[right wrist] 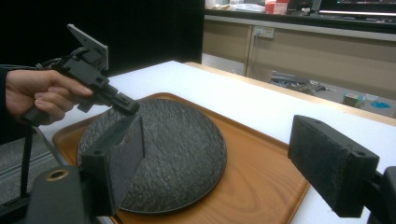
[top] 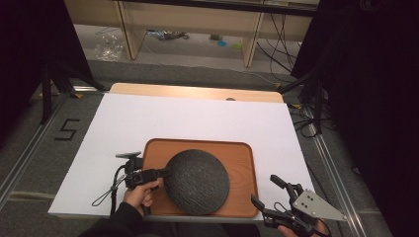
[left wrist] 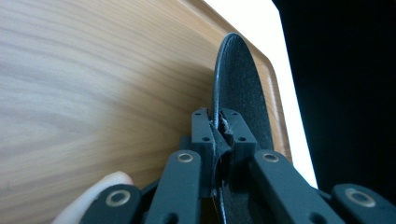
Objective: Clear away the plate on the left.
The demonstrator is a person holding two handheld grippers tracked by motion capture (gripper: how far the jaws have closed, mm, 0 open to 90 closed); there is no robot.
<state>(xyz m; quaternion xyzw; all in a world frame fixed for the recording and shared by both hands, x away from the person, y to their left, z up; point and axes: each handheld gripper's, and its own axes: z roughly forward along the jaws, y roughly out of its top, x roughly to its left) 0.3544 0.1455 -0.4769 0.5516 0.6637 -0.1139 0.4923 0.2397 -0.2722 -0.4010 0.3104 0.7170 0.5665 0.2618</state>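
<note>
High view: left gripper (top: 164, 172) is clamped on the near-left rim of the dark round plate (top: 200, 181), which lies on the wooden tray (top: 242, 157); white table (top: 188, 118) is bare beyond.
Left gripper view: jaws pinch the plate (left wrist: 240, 93) edge-on, the tray (left wrist: 93, 84) beside it.
Right gripper view: right gripper (right wrist: 224, 161) is wide open, holding nothing, short of the plate (right wrist: 177, 149).

Stood on a grey floor (top: 44, 143) marked with a black 5 (top: 67, 129); beyond, a pale wooden shelf unit (top: 192, 19), loose cables (top: 276, 39), darkness on both sides.
</note>
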